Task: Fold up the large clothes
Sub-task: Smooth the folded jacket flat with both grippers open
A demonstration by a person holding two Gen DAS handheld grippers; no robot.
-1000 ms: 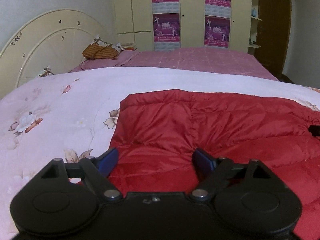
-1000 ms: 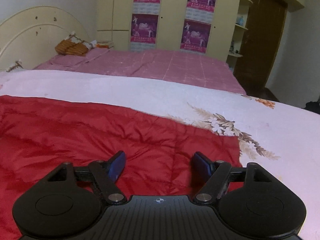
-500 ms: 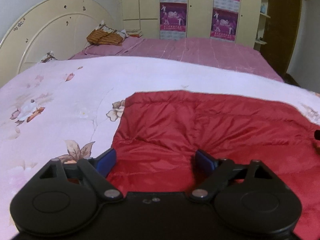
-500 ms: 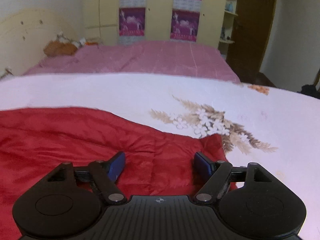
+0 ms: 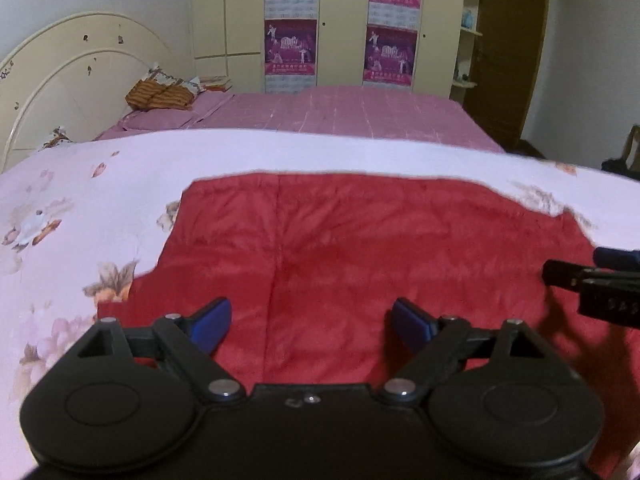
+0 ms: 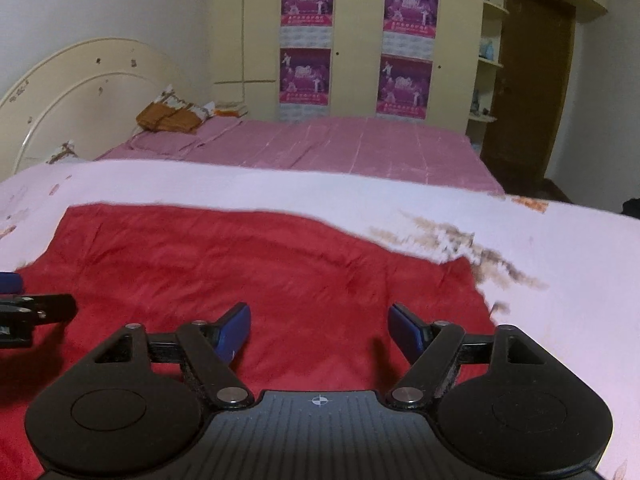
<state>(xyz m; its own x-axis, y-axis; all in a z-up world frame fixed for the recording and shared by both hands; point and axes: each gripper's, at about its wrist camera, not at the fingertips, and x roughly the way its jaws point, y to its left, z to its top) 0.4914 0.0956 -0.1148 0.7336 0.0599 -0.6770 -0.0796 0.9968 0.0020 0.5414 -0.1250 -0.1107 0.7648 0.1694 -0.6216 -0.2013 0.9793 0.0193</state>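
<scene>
Hovering open tongs [image 5: 310, 320] over red coat [image 5: 360, 248].

Jacket [image 5: 360, 248] flat on quilt [image 5: 80, 200]; bed [image 5: 340, 116] behind; wardrobe [image 5: 340, 20] beyond; headboard [image 5: 60, 80] left.

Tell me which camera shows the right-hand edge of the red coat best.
The right wrist view: the red coat's right edge runs down beside the flowered quilt, unobstructed. In the left wrist view that edge is off to the side, partly behind the right hand-held gripper.
</scene>
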